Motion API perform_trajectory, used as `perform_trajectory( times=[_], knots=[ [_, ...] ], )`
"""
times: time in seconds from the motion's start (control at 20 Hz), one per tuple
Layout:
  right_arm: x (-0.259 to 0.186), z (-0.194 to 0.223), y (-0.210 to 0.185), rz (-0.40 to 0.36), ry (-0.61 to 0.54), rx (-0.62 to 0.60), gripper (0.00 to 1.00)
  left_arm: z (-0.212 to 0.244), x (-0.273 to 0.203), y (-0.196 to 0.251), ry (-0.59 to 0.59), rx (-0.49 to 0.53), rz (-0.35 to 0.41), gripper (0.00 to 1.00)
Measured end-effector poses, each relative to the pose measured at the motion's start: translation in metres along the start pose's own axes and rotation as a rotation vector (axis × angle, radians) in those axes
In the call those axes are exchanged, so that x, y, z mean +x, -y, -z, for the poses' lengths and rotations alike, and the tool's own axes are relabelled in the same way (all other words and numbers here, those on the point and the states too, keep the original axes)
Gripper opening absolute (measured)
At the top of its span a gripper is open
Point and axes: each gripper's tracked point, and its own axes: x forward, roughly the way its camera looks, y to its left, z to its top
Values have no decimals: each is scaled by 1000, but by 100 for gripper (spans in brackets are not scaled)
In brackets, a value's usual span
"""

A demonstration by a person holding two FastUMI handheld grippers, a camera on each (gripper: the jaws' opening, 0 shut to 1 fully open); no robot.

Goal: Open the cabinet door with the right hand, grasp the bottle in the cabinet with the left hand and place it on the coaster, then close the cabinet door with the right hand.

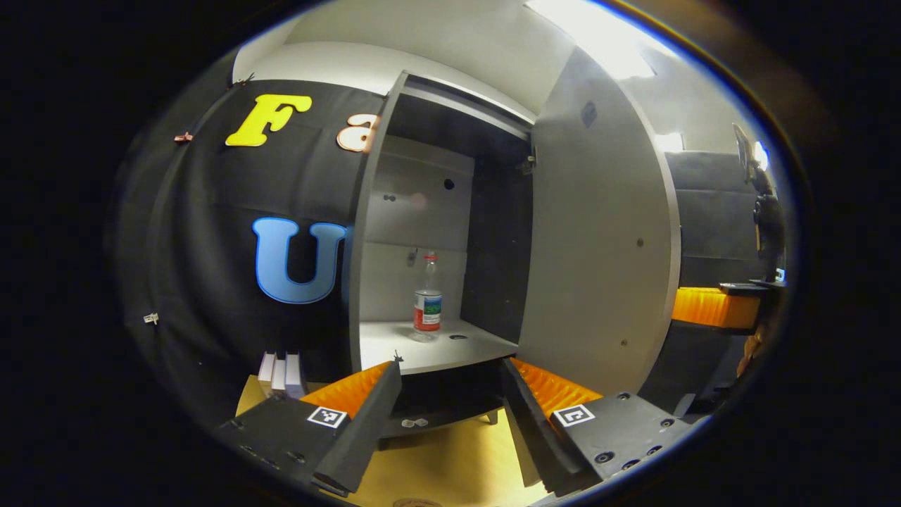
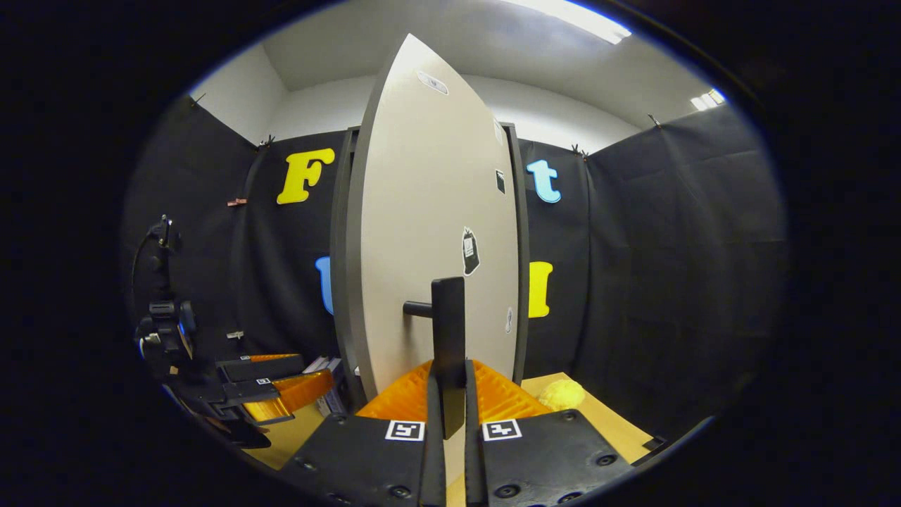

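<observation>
Bottle [image 1: 427,299]: stood upright on the pale shelf [image 1: 429,348] inside the cabinet [image 1: 422,211], near the back wall, untouched; it was clear, with a red cap and a red-and-green label.
Cabinet door [image 2: 429,225]: stood swung open; in the left gripper view its inner face rose to the right of the opening.
Door handle [image 2: 448,345]: a dark upright bar on a short stub, sticking out from the door's outer face.
Right hand-held gripper [image 2: 455,405]: fingers drawn together, clamped on the lower end of the door handle.
Left hand-held gripper [image 1: 450,394]: fingers spread apart and holding nothing, in front of the cabinet opening and below the shelf's level, well short of the bottle; it also appeared at the left of the right gripper view.
Tabletop [image 1: 450,465]: tan surface beneath both grippers.
Yellow lump [image 2: 561,394]: lay on the tabletop right of the door; what it was could not be told.
</observation>
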Motion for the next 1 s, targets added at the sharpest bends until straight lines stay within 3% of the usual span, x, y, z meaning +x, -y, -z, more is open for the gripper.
perform_trajectory(
  times=[0.3,0.55,1.0],
  knots=[
    [-8,-1,55,15,-19,-12,14,-5,30,36,28,-1,-37,91],
    [-9,-8,101,-2,-7,-77,13,-3,61,60,40,25,-109,91],
    [-5,-8,166,-86,-1,-2,5,-35,141,35,137,141,-248,90]
  ],
)
